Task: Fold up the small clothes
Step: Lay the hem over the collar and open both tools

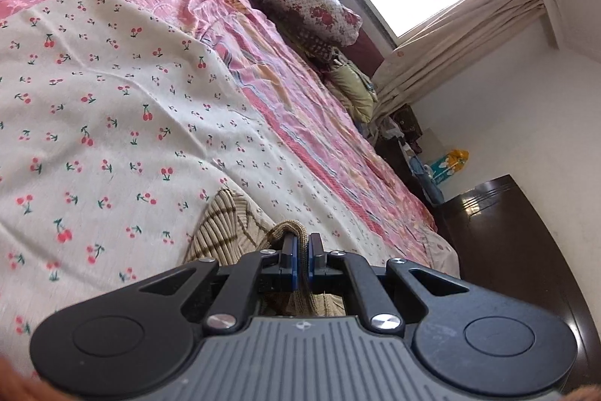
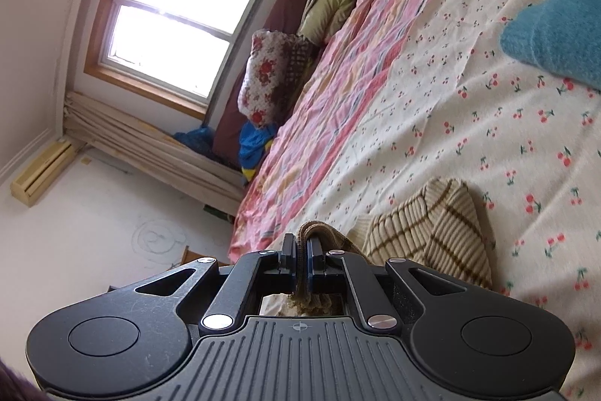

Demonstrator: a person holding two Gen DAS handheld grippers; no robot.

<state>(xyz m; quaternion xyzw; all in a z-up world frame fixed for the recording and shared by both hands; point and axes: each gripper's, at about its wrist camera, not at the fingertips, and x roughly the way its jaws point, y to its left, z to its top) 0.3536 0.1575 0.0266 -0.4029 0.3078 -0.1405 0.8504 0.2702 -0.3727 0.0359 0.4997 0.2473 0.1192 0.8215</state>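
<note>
Two tongs are pinched tight on one knit edge: my left tongs (image 1: 303, 245) and my right tongs (image 2: 301, 247) each grip the brown trim of the beige checked sweater (image 2: 424, 232), which lies bunched on the cherry-print sheet (image 1: 112, 93) of the bed. I judge I should lift both corners evenly, keep the edge taut between them, then lay it flat, clear of the blue garment (image 2: 559, 25).

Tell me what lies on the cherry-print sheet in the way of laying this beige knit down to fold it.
Nothing visible blocks it. Both the left gripper and the right gripper are shut on the beige knit garment, and the cherry-print sheet beside it lies open. A blue cloth sits farther off on the sheet.
</note>
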